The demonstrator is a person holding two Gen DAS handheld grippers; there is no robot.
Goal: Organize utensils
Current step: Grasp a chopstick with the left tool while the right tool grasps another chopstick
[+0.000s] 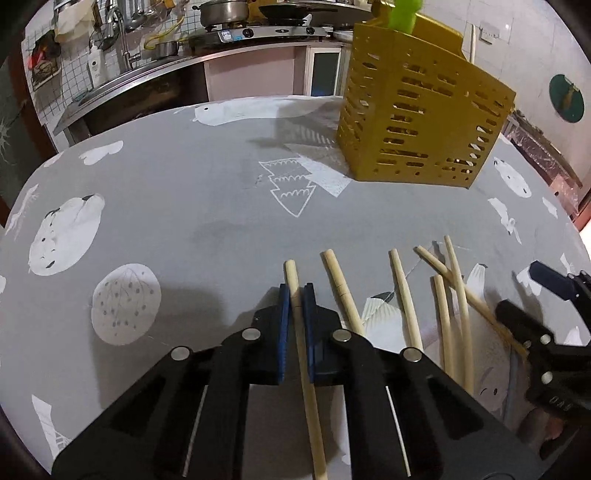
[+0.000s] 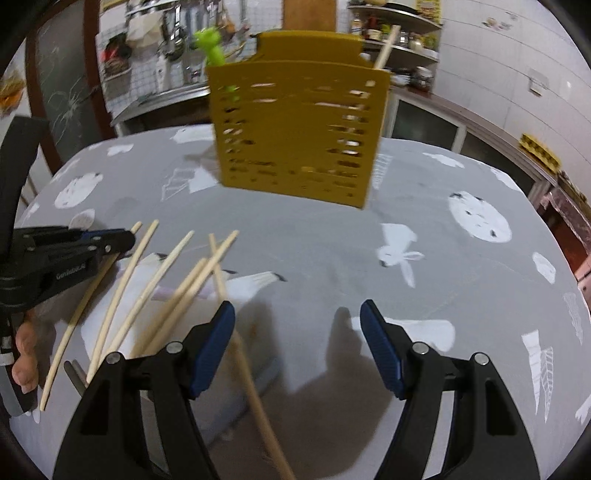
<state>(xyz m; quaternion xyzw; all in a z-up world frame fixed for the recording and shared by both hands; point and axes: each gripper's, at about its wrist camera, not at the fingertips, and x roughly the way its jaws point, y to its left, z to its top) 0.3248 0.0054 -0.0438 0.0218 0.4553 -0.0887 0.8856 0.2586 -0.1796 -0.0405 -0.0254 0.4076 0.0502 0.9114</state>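
My left gripper is shut on a wooden chopstick, low over the grey tablecloth. Several more chopsticks lie loose to its right. My right gripper is open and empty; one chopstick runs under its left finger, and several others lie to its left. The yellow slotted utensil holder stands upright at the far side; it also shows in the right wrist view, holding a green utensil and one chopstick.
The table wears a grey cloth with white prints. A kitchen counter with stove and pots is behind it. The left gripper shows in the right wrist view; the right gripper shows in the left wrist view.
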